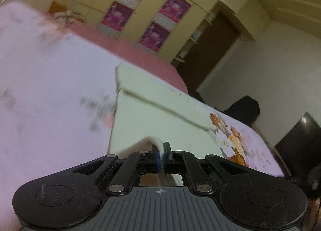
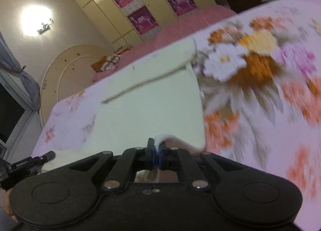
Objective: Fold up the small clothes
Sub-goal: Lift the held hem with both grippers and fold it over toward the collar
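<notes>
A small cream-white garment (image 1: 152, 118) lies spread on a pink floral bedsheet (image 1: 50, 94), with a seam or fold line running across it. My left gripper (image 1: 160, 155) is shut on the garment's near edge, which bunches up between the pads. In the right wrist view the same cream garment (image 2: 152, 100) stretches away from me over the floral bedsheet (image 2: 260, 82). There my right gripper (image 2: 157, 154) is shut on another part of the near edge, lifted off the sheet. The left gripper (image 2: 43, 157) shows at the lower left of that view.
The bed continues behind into a plain pink cover (image 2: 180, 28). A cream wardrobe with purple panels (image 1: 146, 12) stands beyond, with a dark doorway (image 1: 210, 50) to its right. A round headboard (image 2: 66, 66) and a wall lamp (image 2: 36, 20) sit at the bed's far end.
</notes>
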A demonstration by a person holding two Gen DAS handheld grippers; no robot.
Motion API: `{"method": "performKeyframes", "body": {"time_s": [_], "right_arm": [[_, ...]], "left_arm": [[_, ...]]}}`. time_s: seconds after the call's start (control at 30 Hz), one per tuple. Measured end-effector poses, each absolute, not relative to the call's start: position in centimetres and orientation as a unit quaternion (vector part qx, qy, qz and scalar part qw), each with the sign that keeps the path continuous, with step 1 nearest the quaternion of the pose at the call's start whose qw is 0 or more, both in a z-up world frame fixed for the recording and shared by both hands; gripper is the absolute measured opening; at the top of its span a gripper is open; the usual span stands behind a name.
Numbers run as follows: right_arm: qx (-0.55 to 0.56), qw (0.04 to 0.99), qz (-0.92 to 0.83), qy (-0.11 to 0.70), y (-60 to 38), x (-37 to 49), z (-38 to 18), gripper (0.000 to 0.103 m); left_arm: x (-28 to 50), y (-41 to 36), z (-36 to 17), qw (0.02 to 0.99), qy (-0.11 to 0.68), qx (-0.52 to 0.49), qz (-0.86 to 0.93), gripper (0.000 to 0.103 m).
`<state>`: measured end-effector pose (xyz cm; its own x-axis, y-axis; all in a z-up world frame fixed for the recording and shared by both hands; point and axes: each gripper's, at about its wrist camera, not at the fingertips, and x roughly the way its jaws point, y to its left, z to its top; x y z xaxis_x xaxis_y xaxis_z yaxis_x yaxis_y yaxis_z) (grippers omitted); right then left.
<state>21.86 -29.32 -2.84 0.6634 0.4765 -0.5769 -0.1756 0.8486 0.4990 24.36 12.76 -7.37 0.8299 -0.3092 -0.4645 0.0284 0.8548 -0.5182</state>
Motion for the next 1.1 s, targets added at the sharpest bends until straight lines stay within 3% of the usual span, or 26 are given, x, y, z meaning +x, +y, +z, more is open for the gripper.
{"method": "performKeyframes", "body": {"time_s": [0.2, 0.5, 0.8, 1.1], "right_arm": [[0.21, 0.896, 0.187, 0.345, -29.4, 28.7, 0.2, 0.004], [0.245, 0.89, 0.193, 0.334, -30.8, 41.8, -0.1, 0.004], [0.269, 0.863, 0.209, 0.373, -29.9, 54.1, -5.7, 0.004], [0.278, 0.846, 0.206, 0.406, -30.3, 58.8, -9.7, 0.004]], "left_arm": [[32.2, 13.6, -4.2, 0.925, 0.257, -0.266, -0.092, 0.003], [45.2, 14.4, -5.1, 0.915, 0.293, -0.271, -0.062, 0.003], [55.8, 14.4, -9.1, 0.904, 0.354, -0.238, -0.031, 0.003], [60.0, 14.8, -13.7, 0.886, 0.373, -0.272, -0.04, 0.003]]}}
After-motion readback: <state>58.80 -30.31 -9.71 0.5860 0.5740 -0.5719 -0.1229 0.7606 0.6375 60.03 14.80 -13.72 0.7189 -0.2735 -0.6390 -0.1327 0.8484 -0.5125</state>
